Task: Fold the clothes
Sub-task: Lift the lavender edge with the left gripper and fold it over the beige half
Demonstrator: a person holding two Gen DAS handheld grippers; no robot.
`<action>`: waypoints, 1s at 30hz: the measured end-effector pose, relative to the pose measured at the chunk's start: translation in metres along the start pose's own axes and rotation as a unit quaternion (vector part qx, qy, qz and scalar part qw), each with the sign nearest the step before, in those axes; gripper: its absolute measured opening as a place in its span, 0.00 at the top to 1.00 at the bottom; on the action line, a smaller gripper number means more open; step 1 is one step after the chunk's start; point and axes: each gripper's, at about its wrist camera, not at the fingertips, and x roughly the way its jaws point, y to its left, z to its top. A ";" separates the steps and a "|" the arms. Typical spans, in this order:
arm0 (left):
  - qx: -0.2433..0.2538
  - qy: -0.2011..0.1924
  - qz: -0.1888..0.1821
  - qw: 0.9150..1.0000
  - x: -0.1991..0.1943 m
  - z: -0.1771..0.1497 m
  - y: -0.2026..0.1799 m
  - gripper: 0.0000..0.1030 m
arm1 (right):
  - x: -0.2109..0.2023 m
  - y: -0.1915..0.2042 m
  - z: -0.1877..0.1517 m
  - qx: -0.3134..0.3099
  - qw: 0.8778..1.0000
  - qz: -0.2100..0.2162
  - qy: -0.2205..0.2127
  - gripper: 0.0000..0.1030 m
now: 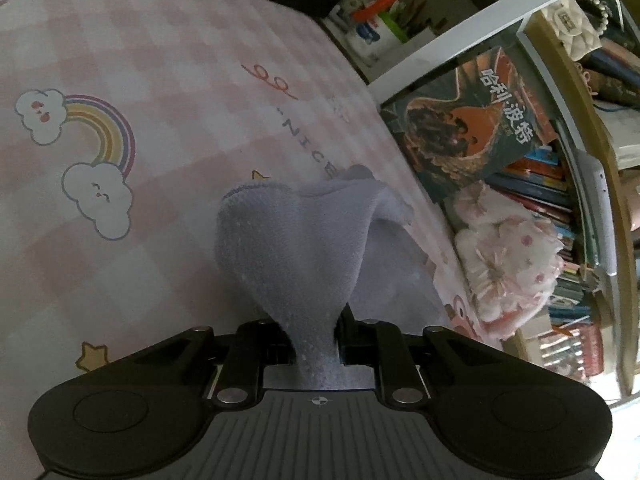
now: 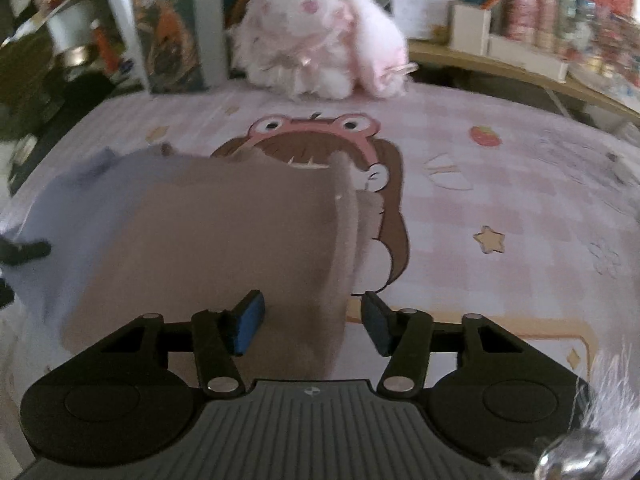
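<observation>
A lavender fleece cloth (image 1: pixel 296 240) rises in a bunched fold from the pink checked sheet (image 1: pixel 140 48), and my left gripper (image 1: pixel 314 344) is shut on its gathered end. The right wrist view shows the same garment (image 2: pixel 208 232) spread flat, blurred, looking brownish in the middle and lavender at its left side. My right gripper (image 2: pixel 314 320) hangs open just over the cloth's near right edge. One blue pad (image 2: pixel 250 320) is above the cloth and the other is past its edge, and neither presses on it.
The pink sheet (image 2: pixel 500 168) bears cartoon prints: a rainbow, stars and a frog-hat figure. A fluffy pink-and-white plush (image 2: pixel 320 40) sits at its far edge, beside a white frame post (image 2: pixel 120 20) and stacked books (image 1: pixel 472 120). Cluttered shelves (image 2: pixel 560 12) stand behind.
</observation>
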 end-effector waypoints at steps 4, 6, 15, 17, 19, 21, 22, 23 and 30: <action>0.027 -0.016 0.021 0.999 -0.001 -0.005 -0.010 0.84 | 0.005 -0.011 -0.002 -0.008 0.999 0.035 0.001 0.52; 0.040 -0.025 0.032 0.998 -0.002 -0.008 -0.015 0.85 | 0.006 -0.016 -0.003 -0.014 0.999 0.051 -0.001 0.52; 0.093 -0.079 0.054 0.991 -0.024 -0.019 -0.064 0.86 | 0.008 -0.020 -0.003 -0.086 0.993 0.084 -0.008 0.52; 0.122 -0.091 0.049 0.987 -0.032 -0.024 -0.083 0.86 | 0.009 -0.021 -0.002 -0.097 0.991 0.089 -0.006 0.52; 0.156 -0.102 0.043 0.982 -0.040 -0.031 -0.105 0.86 | 0.009 -0.022 -0.001 -0.103 0.990 0.094 -0.005 0.52; 0.194 -0.114 0.037 0.974 -0.047 -0.043 -0.130 0.86 | 0.010 -0.024 0.000 -0.107 0.989 0.098 -0.006 0.52; 0.213 -0.119 0.035 0.969 -0.050 -0.050 -0.142 0.86 | 0.010 -0.024 0.000 -0.109 0.989 0.100 -0.007 0.52; 0.232 -0.125 0.032 0.964 -0.054 -0.056 -0.155 0.86 | 0.010 -0.025 0.000 -0.111 0.989 0.102 -0.008 0.52; 0.456 -0.121 0.065 0.879 -0.058 -0.146 -0.239 0.86 | 0.010 -0.028 0.000 -0.121 0.986 0.116 -0.010 0.52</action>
